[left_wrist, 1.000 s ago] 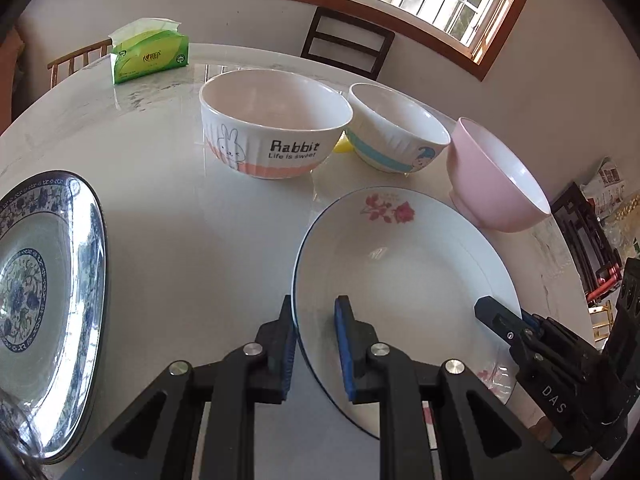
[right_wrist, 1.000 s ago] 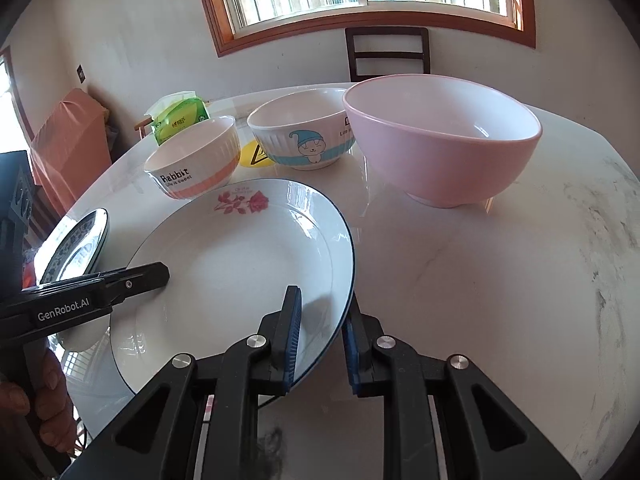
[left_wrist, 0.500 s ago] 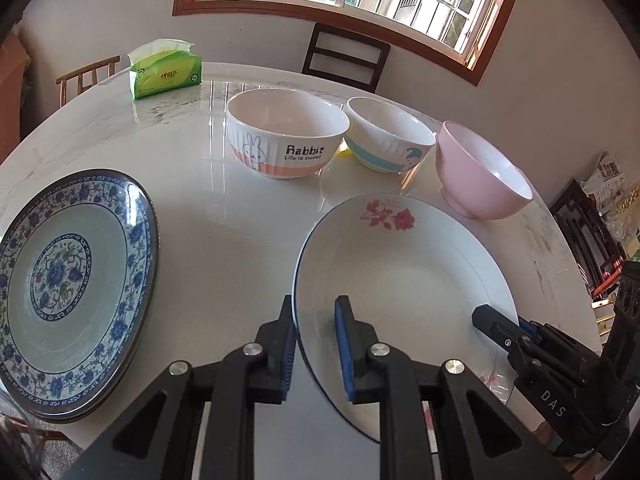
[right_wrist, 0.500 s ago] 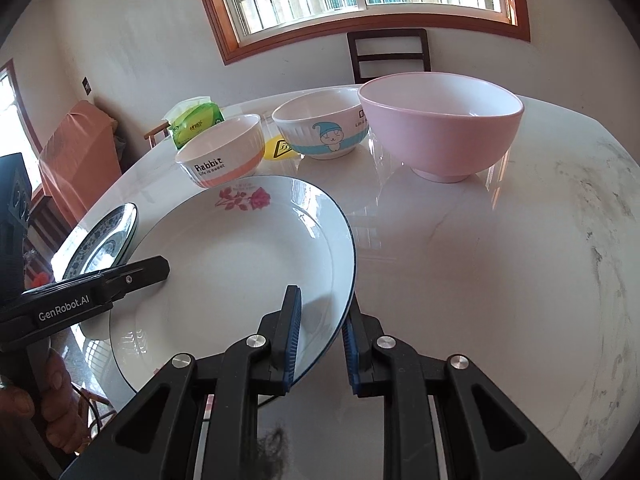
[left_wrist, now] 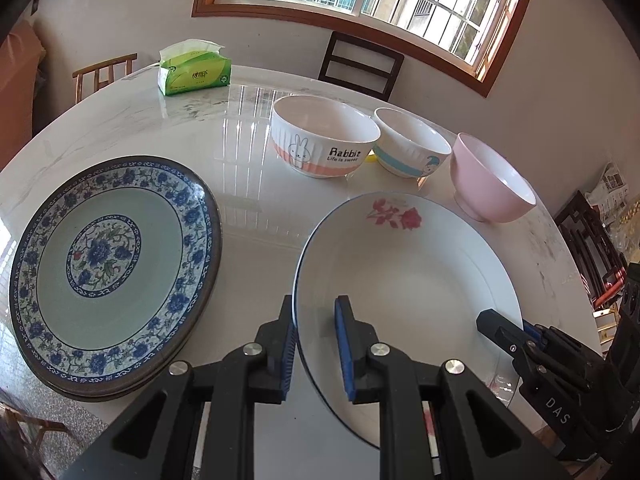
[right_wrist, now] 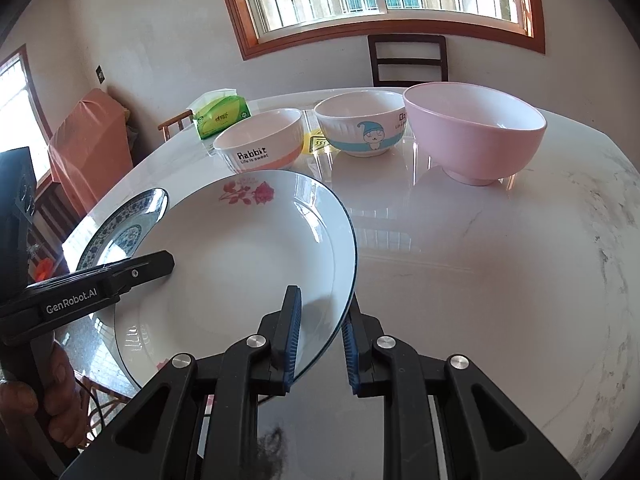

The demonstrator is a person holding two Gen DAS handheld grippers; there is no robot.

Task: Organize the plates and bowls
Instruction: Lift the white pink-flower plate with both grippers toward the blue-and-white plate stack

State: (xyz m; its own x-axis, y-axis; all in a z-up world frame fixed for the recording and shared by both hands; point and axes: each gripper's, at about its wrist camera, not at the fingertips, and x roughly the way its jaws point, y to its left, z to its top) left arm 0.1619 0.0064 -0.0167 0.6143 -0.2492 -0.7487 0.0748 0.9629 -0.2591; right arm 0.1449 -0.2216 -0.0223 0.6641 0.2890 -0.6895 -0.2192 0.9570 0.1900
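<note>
A white plate (left_wrist: pixel 400 280) with a red rose print and a thin blue rim is held just above the table from both sides. My left gripper (left_wrist: pixel 316 320) is shut on its left rim, and my right gripper (right_wrist: pixel 322 312) is shut on its right rim (right_wrist: pixel 344 280). To the left, a blue-and-white floral plate (left_wrist: pixel 108 256) lies flat on the table, also seen in the right wrist view (right_wrist: pixel 124 224). Behind stand three bowls: a Rabbit bowl (left_wrist: pixel 324 140), a blue-banded bowl (left_wrist: pixel 412 144) and a pink bowl (left_wrist: pixel 488 180).
The round marble table (left_wrist: pixel 240 208) carries a green tissue pack (left_wrist: pixel 194 70) at the far left. A dark chair (left_wrist: pixel 360 64) stands behind the table under the window. A person's hand (right_wrist: pixel 40 396) grips the left tool. Bare marble (right_wrist: pixel 500 280) stretches to the right.
Both grippers have carried the white plate leftward and back from the bowls. The floral plate has come fully into the left wrist view, and the bowls look smaller and farther away.
</note>
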